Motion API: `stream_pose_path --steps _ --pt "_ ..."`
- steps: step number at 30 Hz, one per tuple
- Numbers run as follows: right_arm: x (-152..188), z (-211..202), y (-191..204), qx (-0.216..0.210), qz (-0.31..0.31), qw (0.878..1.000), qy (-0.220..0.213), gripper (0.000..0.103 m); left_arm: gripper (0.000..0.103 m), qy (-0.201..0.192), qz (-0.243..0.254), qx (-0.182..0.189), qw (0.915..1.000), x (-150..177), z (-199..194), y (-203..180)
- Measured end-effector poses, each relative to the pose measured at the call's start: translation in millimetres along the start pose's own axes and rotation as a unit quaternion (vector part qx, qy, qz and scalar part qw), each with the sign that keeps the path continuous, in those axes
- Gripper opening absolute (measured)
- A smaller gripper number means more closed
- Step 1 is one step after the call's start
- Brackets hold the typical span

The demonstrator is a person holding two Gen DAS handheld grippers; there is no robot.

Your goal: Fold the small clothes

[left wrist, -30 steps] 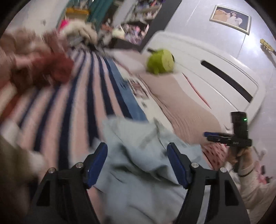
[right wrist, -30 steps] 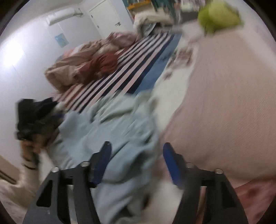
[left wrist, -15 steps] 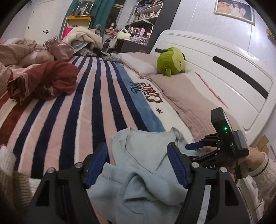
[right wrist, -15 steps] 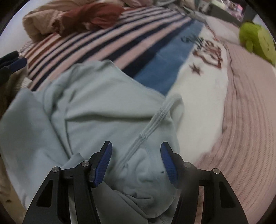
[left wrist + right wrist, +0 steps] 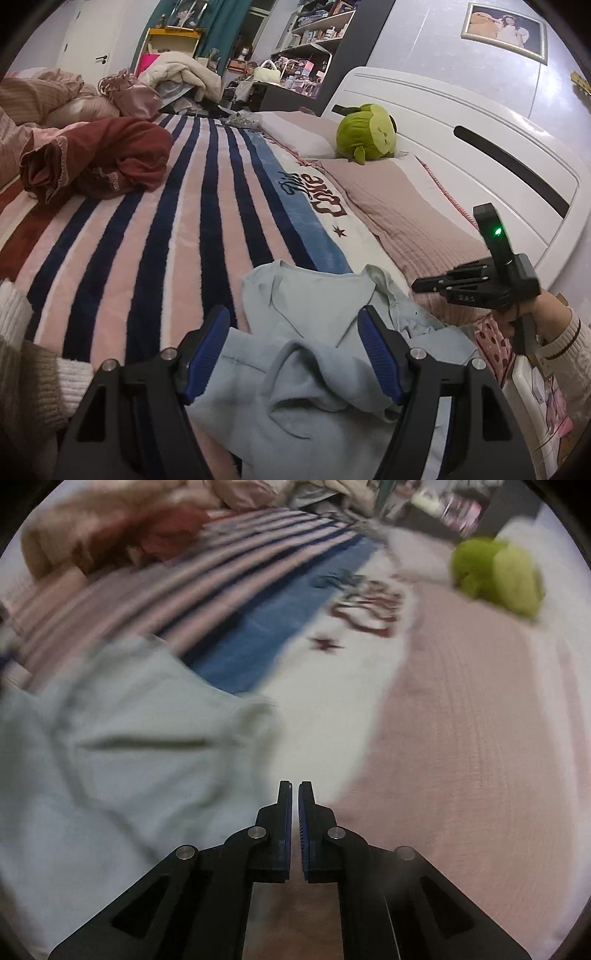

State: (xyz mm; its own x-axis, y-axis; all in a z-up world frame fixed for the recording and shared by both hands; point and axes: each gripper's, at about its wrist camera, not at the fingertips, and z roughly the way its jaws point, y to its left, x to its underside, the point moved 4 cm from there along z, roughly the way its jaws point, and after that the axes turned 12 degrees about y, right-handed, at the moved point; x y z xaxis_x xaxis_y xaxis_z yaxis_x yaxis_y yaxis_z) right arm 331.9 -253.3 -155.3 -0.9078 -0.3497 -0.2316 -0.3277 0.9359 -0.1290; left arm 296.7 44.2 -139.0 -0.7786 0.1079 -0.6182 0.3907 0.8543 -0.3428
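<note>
White headboard [image 5: 461,147] against grey wall [image 5: 424,40]; cluttered dark shelves [image 5: 314,33] beyond.

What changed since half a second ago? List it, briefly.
The right gripper closed from open, seemingly on nothing, and swung right, off the blue garment toward the pink cover. The left gripper stayed open over the garment, which lies crumpled as before.

The left tongs [image 5: 293,350] gape wide, blue pads [image 5: 207,354] well apart, gripping nothing. The right tongs [image 5: 294,801] have their pads pressed almost together with nothing visible between them; the right hand [image 5: 532,314] holds them level by the handle.
</note>
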Motion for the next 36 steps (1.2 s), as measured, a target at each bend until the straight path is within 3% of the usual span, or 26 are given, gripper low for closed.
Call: stream_pose_path --steps 2,3,5,7,9,11,20,25,27,29,32,33,35,36 --pt "-5 1 12 -0.056 0.006 0.998 0.005 0.005 0.068 -0.002 0.001 -0.001 1.0 0 0 -1" --pt "-6 5 23 -0.065 0.001 0.998 0.014 0.009 0.069 -0.001 0.003 -0.005 1.0 -1 0 -2" --pt "-7 18 36 -0.055 -0.01 0.998 0.034 0.029 0.069 0.002 0.009 -0.014 0.9999 0 3 -4" --pt "-11 29 44 -0.022 -0.015 0.999 0.038 0.032 0.069 0.004 0.01 -0.016 0.9998 1 4 -4" --pt "-17 38 44 0.053 -0.016 0.998 0.035 0.029 0.069 0.005 0.006 -0.013 0.9999 3 6 -3" --pt "-18 42 42 0.127 -0.039 0.991 0.031 0.003 0.069 0.004 0.006 -0.013 0.9999 5 4 -3" --pt "-10 13 -11 0.202 -0.034 0.979 0.014 0.0 0.069 0.007 0.009 -0.016 0.9998 7 8 -1" --pt "-11 35 -18 0.173 -0.04 0.983 0.041 0.001 0.069 0.015 0.01 -0.023 0.9996 11 6 0" --pt "-6 18 -19 0.145 -0.025 0.988 0.037 0.012 0.069 0.016 0.011 -0.02 0.9996 12 -1 0" --pt "1 -8 -19 0.118 -0.018 0.993 0.016 0.043 0.071 0.014 0.018 -0.018 0.9996 15 -12 -3" --pt "25 -47 -11 0.043 -0.017 0.999 -0.022 0.047 0.076 0.022 0.045 -0.008 0.9987 23 -24 -12" --pt "38 -61 -5 -0.007 -0.021 0.999 -0.036 0.048 0.076 0.027 0.053 -0.001 0.9982 25 -26 -14" --pt "54 -70 7 -0.068 -0.038 0.996 -0.05 0.065 0.076 0.042 0.068 0.016 0.9967 34 -27 -19" --pt "67 -75 19 -0.084 -0.06 0.993 -0.064 0.068 0.077 0.05 0.079 0.018 0.9955 38 -27 -22"
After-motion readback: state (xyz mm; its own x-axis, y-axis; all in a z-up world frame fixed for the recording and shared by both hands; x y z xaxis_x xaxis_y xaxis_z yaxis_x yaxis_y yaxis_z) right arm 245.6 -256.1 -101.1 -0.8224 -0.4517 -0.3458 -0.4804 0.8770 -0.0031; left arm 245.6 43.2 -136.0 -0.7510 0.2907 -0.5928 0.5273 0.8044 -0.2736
